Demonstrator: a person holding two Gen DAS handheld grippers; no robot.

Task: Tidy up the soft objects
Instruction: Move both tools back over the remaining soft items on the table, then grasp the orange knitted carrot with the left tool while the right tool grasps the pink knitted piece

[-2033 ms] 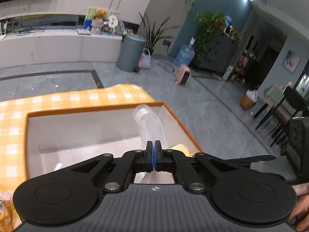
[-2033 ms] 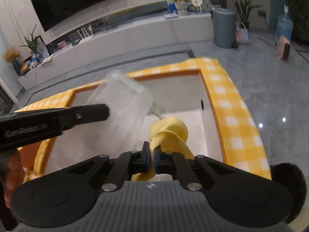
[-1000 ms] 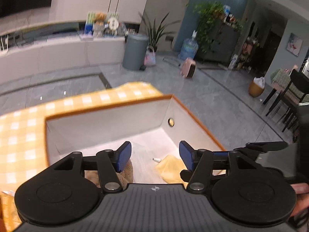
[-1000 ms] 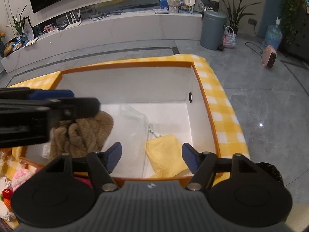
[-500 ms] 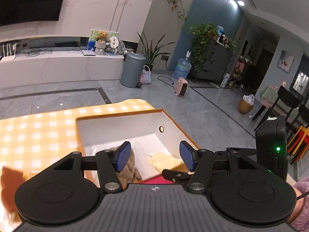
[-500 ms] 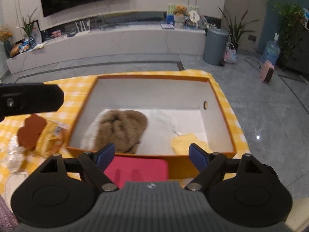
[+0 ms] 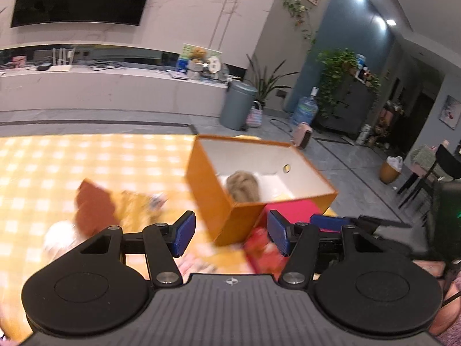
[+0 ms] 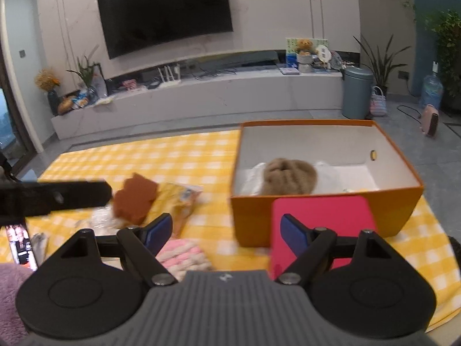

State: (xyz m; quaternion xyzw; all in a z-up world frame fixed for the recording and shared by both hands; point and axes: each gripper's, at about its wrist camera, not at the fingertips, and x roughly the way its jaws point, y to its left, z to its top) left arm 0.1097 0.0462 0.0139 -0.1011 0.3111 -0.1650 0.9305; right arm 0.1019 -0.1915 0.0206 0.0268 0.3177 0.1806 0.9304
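An orange box (image 8: 250, 219) stands on the yellow checked tablecloth (image 8: 173, 155). A brown fluffy item (image 8: 289, 176), a clear bag and a bit of yellow cloth (image 8: 354, 189) lie inside. A flat pink-red piece (image 8: 322, 225) leans on the box's front wall. A pink-and-white knitted item (image 8: 184, 255) lies just under my right gripper (image 8: 226, 230), which is open and empty. A brown piece (image 8: 135, 197) and a yellow packet (image 8: 178, 199) lie to the left. My left gripper (image 7: 230, 232) is open and empty, back from the box (image 7: 207, 201), and this view is blurred.
A phone (image 8: 21, 242) and a purple fluffy sleeve (image 8: 11, 288) show at the left edge. Crumpled clear plastic (image 8: 100, 219) lies near the brown piece. The table ends just right of the box, with grey floor beyond.
Both grippers let go of the clear bag and the yellow cloth into the box, opened and drew back. The left view has swung left, bringing the loose items on the cloth into sight.
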